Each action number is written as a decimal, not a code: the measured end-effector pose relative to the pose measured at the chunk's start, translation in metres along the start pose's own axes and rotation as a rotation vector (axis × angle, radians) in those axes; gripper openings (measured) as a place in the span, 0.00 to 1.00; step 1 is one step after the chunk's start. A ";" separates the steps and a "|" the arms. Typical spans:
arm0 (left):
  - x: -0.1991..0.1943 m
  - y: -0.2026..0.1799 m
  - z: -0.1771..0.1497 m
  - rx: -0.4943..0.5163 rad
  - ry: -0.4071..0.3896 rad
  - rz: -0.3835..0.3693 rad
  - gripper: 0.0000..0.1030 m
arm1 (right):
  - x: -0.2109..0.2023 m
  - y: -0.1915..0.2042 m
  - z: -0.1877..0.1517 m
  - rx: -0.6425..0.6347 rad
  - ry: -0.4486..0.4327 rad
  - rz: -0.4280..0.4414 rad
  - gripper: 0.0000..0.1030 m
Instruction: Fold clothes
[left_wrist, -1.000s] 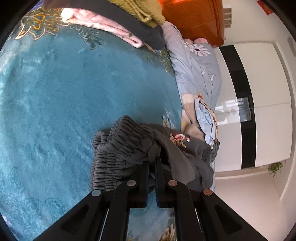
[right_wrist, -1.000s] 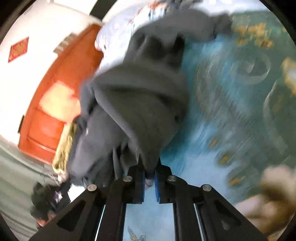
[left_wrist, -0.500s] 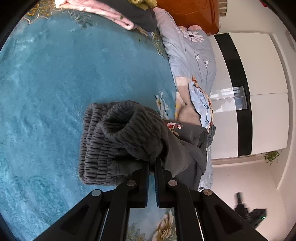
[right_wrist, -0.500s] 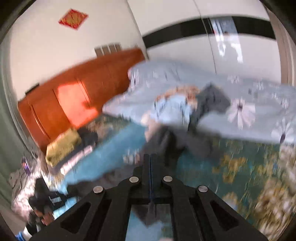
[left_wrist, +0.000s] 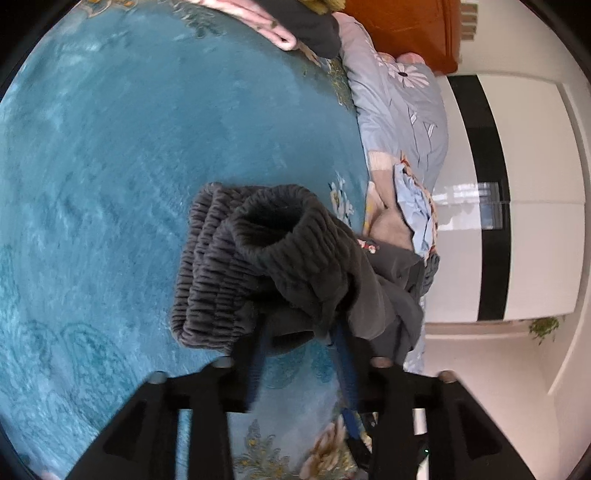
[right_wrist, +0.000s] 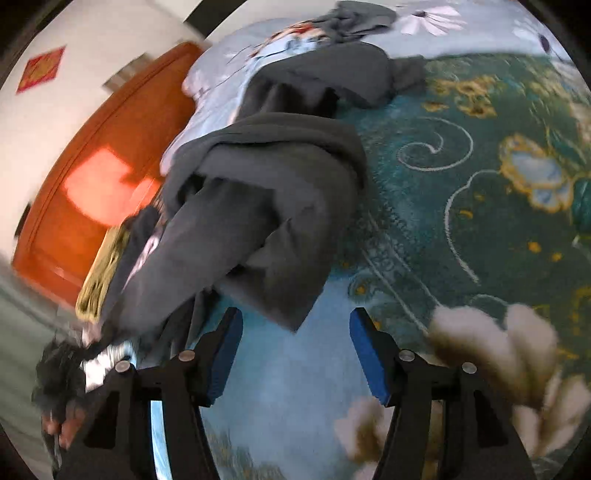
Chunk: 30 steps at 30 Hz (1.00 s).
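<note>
A dark grey garment (left_wrist: 295, 258) with a ribbed elastic waistband lies bunched on the blue flowered blanket (left_wrist: 129, 166). My left gripper (left_wrist: 301, 336) sits at its near edge with its jaws opening. Loose cloth drapes over and between the blue pads (left_wrist: 258, 354), which no longer pinch it. In the right wrist view the same grey garment (right_wrist: 266, 192) stretches away towards the quilt. My right gripper (right_wrist: 295, 325) is just short of its near corner, jaws opening, and that corner hangs free between the tips, untouched by the pads.
A stack of folded clothes (left_wrist: 295, 22) in pink, black and yellow lies at the blanket's far end. A pale blue flowered quilt (left_wrist: 399, 103) with a heap of clothes (left_wrist: 413, 210) lies beyond the garment. An orange wooden headboard (right_wrist: 74, 184) and a white wardrobe (left_wrist: 535, 166) stand behind.
Both grippers were shut on the grey garment and now stand with jaws apart. The right one swung up towards the room, then came back down to the garment.
</note>
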<state>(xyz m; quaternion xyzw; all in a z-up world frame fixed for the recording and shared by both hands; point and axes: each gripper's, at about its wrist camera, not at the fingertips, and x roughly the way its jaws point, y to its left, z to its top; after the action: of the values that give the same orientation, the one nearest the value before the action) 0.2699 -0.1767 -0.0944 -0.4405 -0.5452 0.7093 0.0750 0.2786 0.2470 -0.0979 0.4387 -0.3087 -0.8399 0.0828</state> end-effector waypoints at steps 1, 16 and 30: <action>-0.001 -0.002 0.000 -0.001 -0.007 -0.007 0.48 | 0.006 -0.001 0.000 0.016 -0.004 0.000 0.60; 0.015 -0.007 0.030 -0.071 -0.114 0.133 0.38 | 0.012 -0.020 0.030 0.144 -0.048 0.004 0.08; -0.049 -0.166 0.046 0.410 -0.219 -0.151 0.24 | -0.202 0.103 0.142 -0.523 -0.537 -0.286 0.06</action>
<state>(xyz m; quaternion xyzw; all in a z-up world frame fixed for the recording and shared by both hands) 0.2046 -0.1724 0.0727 -0.2948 -0.4258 0.8411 0.1561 0.2746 0.3109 0.1615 0.2064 -0.0308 -0.9779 -0.0096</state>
